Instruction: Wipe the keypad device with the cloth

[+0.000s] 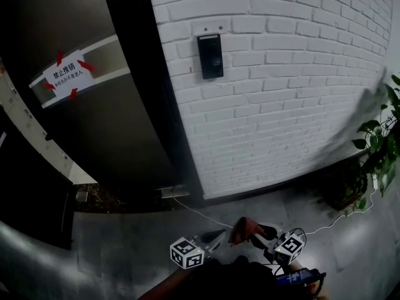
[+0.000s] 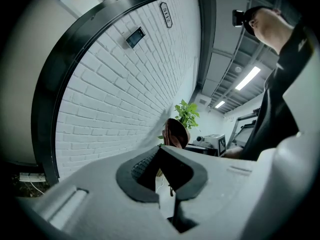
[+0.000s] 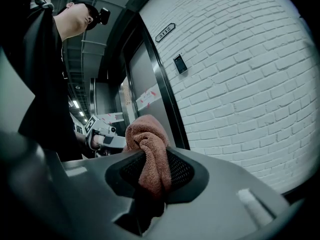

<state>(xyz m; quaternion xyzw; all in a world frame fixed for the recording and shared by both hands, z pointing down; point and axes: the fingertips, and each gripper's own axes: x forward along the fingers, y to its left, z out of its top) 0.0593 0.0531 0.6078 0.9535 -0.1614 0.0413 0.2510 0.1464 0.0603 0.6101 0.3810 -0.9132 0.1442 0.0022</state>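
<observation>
The black keypad device [image 1: 210, 55] is mounted high on the white brick wall [image 1: 294, 86]; it also shows small in the left gripper view [image 2: 135, 37] and the right gripper view [image 3: 180, 64]. Both grippers sit low, far below it. My right gripper [image 1: 261, 237] [image 3: 155, 171] is shut on a reddish-brown cloth [image 3: 149, 154], which bunches above the jaws [image 1: 246, 229]. My left gripper [image 1: 215, 236] [image 2: 162, 176] points toward the cloth [image 2: 176, 133]. Its jaws stand slightly apart with nothing between them.
A dark door [image 1: 94, 124] with a white sticker with red arrows [image 1: 67, 74] stands left of the wall, framed in black. A potted plant [image 1: 380, 145] grows at the right. A thin cable [image 1: 206, 216] runs over the grey floor. The person stands behind both grippers.
</observation>
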